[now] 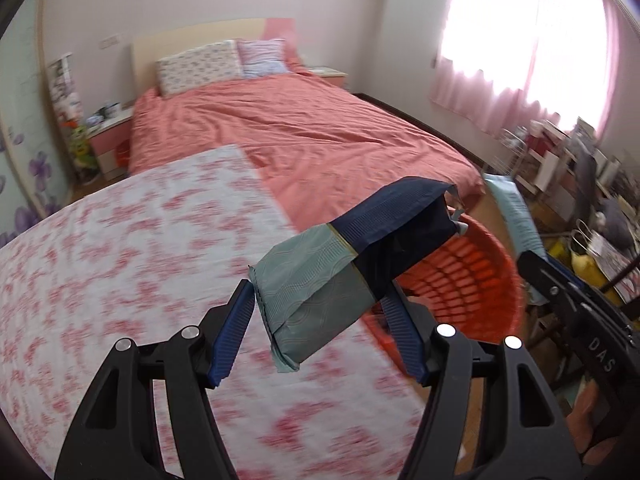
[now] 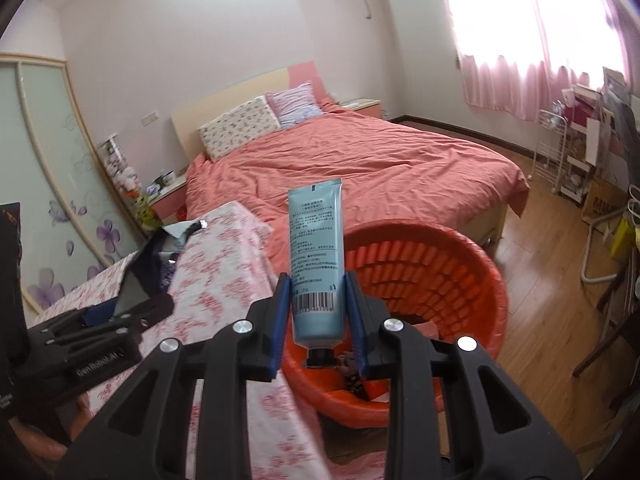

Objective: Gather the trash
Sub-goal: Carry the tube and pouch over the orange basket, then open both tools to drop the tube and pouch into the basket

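My left gripper [image 1: 318, 300] is shut on a crumpled teal and navy packet [image 1: 360, 240], held above the edge of the table with the pink floral cloth [image 1: 120, 280]. The packet's navy end reaches over the rim of an orange laundry-style basket [image 1: 480, 280]. My right gripper [image 2: 318, 320] is shut on a light-blue tube [image 2: 316, 248], black cap down and crimped end up, just in front of the orange basket [image 2: 448, 280]. Some scraps lie on the basket's bottom. The left gripper and its packet [image 2: 152, 264] also show at the left of the right wrist view.
A bed with a salmon cover [image 2: 360, 160] and two pillows stands beyond the table and basket. A wooden floor [image 2: 540, 280] lies to the right, with a white wire rack [image 2: 556, 152], cluttered shelves and a chair frame along the curtained window wall.
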A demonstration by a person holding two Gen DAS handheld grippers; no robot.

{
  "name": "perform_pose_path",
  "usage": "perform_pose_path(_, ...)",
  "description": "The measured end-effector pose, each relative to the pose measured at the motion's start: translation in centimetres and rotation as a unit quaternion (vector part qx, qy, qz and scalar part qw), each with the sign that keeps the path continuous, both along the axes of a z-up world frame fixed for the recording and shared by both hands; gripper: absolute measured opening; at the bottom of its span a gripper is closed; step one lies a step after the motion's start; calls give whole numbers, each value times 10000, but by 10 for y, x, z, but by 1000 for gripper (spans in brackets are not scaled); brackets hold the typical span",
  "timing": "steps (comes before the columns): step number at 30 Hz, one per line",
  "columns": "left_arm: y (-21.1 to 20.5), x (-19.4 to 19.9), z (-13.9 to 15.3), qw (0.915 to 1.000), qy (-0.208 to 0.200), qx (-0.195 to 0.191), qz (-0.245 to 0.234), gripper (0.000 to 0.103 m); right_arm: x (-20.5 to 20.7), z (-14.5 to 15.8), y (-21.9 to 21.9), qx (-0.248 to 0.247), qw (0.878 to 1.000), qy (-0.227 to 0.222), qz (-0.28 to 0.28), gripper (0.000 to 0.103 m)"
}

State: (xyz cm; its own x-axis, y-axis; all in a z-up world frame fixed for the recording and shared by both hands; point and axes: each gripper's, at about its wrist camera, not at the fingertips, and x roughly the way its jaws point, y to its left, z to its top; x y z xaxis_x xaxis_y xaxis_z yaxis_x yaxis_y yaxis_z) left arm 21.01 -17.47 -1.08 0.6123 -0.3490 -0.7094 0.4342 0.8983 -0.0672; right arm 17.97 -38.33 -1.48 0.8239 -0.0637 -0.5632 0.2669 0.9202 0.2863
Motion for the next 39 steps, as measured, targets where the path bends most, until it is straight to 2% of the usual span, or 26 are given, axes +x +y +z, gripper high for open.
perform_pose_path(5, -45, 7, -13, 9993, 150, -1, -336, 65, -4, -9, -32, 163, 9997, -6, -177, 27)
perform_pose_path(13, -81, 20, -30, 9978, 398, -54, -536, 66, 2, -22, -71, 402, 9986, -44, -337, 27)
perform_pose_path(15, -87, 24, -34, 9973, 465, -81, -568, 67, 6, -25, -75, 475, 9982, -56, -349, 28)
perform_pose_path(17, -90, 25, -38, 9969, 549, -95, -564, 73, 9, -29, -80, 567, 9978, -56, -345, 30)
perform_pose_path(19, -88, 28, -43, 9964, 643, -104, -547, 80, 12, -35, -86, 656, 9971, -55, -377, 33)
perform_pose_path(20, -87, 29, -45, 9965, 658, -79, -515, 81, 14, -37, -88, 705, 9969, -61, -357, 38)
perform_pose_path(22, -84, 28, -47, 9966, 673, -45, -463, 81, 14, -38, -87, 707, 9968, -65, -366, 44)
perform_pose_path(27, -69, 25, -43, 9978, 612, 27, -248, 81, 7, -33, -85, 557, 9974, -92, -440, 48)
perform_pose_path(34, -27, 5, -8, 9999, 130, -23, 43, 81, -25, -7, -67, 234, 9981, -316, -469, 59)
perform_pose_path(39, 17, -32, 22, 9990, -325, -138, 270, 88, -57, 16, -33, -24, 9978, -556, -362, 75)
